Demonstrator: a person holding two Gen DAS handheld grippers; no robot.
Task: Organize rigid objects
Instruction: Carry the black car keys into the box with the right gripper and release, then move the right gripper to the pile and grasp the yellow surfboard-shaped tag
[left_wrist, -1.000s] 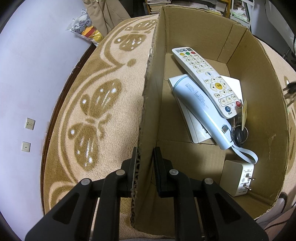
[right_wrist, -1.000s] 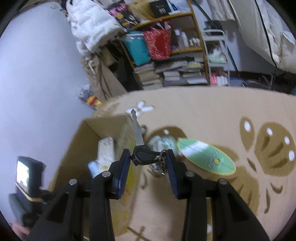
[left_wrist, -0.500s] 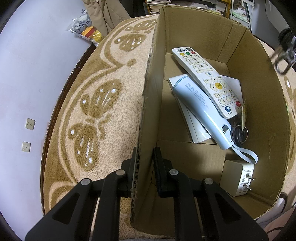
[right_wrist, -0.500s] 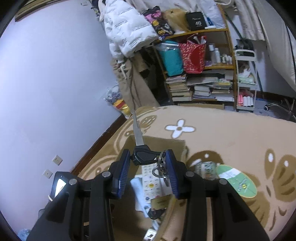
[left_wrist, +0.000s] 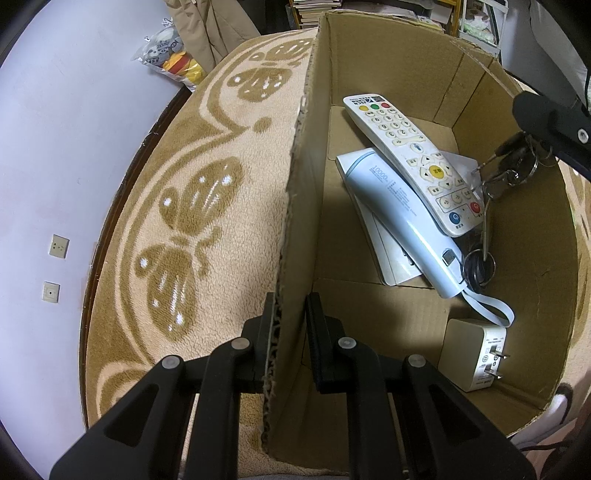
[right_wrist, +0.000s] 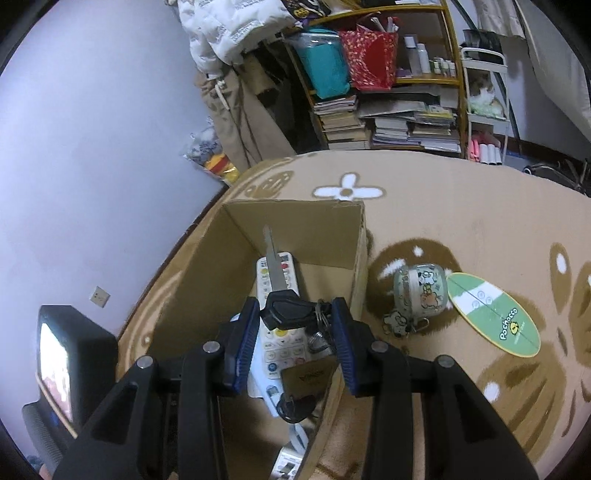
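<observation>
Key (right_wrist: 275, 275) clamped by its black head between the blue pads (right_wrist: 243, 343) of the right gripper (right_wrist: 293, 341), blade pointing straight ahead along the fingers, long axis in line with them, ring and spare keys dangling at the right pad. Held above the open cardboard box (right_wrist: 236, 236), over the white remote (right_wrist: 284, 347) lying lengthwise below. Left gripper (left_wrist: 290, 345) clenched on the box's near wall (left_wrist: 295, 221), one finger outside over the rug (left_wrist: 192, 221), one inside. Ahead and right of it: remote (left_wrist: 410, 155) resting on a pale blue power bank (left_wrist: 402, 225), white charger (left_wrist: 472, 354) near the right finger. Right of the right gripper, on the rug: a cartoon pouch (right_wrist: 421, 291) touching a green oval card (right_wrist: 491, 314).
</observation>
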